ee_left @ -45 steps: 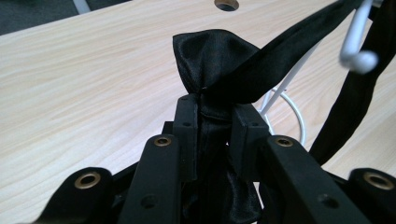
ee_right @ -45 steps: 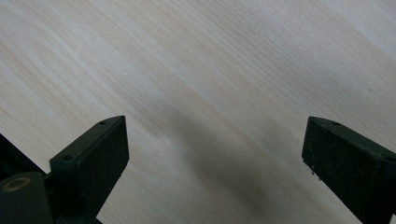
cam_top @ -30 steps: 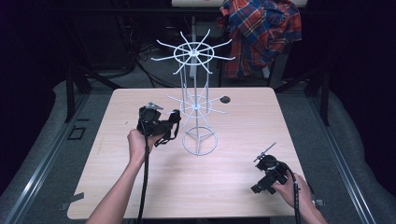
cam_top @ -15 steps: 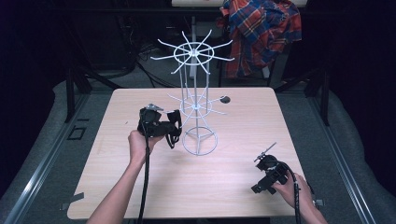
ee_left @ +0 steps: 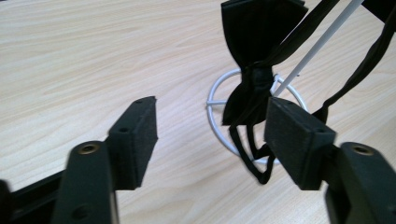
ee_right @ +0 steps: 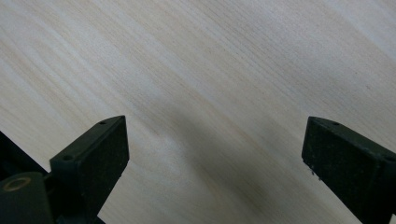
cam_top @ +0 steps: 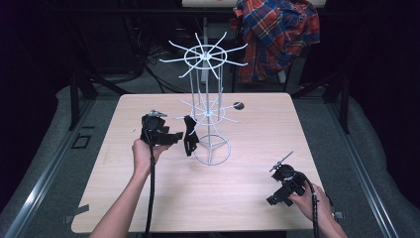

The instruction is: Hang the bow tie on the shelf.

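A black bow tie (cam_top: 189,135) hangs by its strap from a lower arm of the white wire rack (cam_top: 208,54), which stands mid-table. My left gripper (cam_top: 174,136) sits just left of the tie. Its jaws have just been opening and stand apart. In the left gripper view the bow tie (ee_left: 254,28) dangles just beyond the left gripper (ee_left: 210,116), over the rack's ring base (ee_left: 219,91), and no pad presses on it. My right gripper (cam_top: 275,198) is low at the table's front right. The right gripper (ee_right: 212,140) is open over bare wood.
A small dark round object (cam_top: 238,105) lies on the wooden table (cam_top: 148,198) behind the rack. A plaid shirt (cam_top: 277,34) hangs beyond the far edge. The rack's upper spokes (cam_top: 173,45) reach out over the table's middle.
The left gripper's jaws have opened off the bow tie, which now hangs free from the rack's lower arm. The right gripper has stayed put.
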